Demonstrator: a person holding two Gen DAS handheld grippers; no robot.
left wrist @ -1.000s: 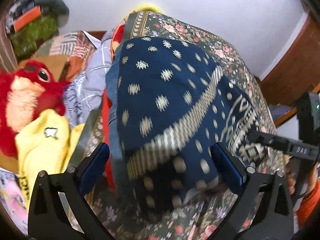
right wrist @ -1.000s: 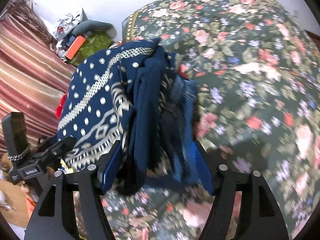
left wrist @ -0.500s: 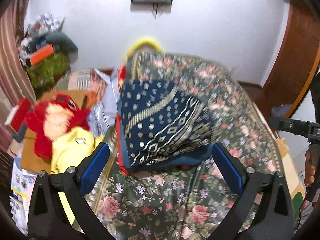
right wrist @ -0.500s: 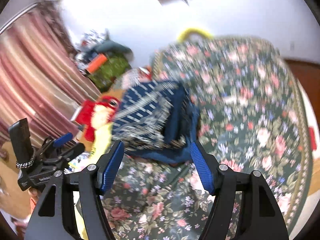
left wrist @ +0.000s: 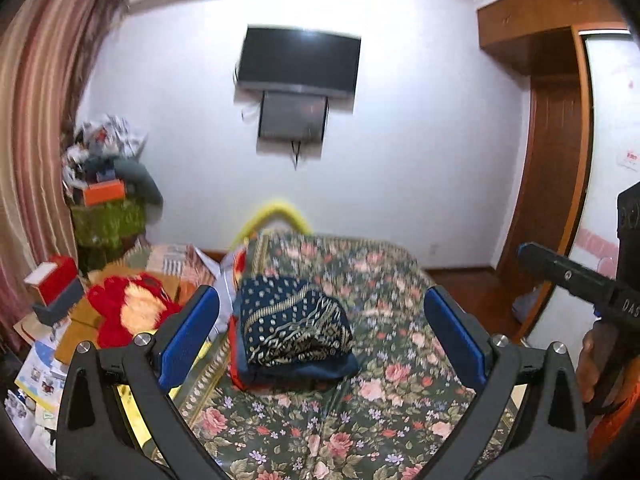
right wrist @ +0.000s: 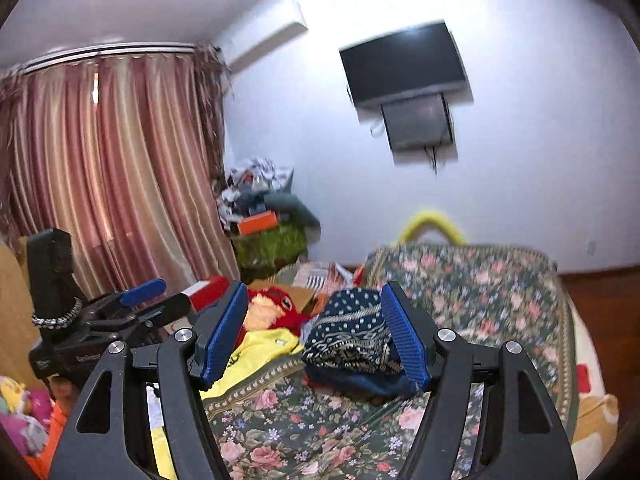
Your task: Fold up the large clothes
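Observation:
A folded navy garment with gold dots and bands lies on top of a small stack of folded clothes on the floral bed cover. It also shows in the right wrist view. My left gripper is open and empty, held back and above the stack. My right gripper is open and empty too, well short of the stack. The left gripper's body shows at the left of the right wrist view.
A red plush toy and a yellow cloth lie left of the bed with boxes and clutter. A striped curtain hangs at left. A TV is on the far wall. A wooden wardrobe stands at right.
Both grippers have pulled back and up from the navy stack, which was close between the jaws and now lies far off on the bed. The views now take in the room.

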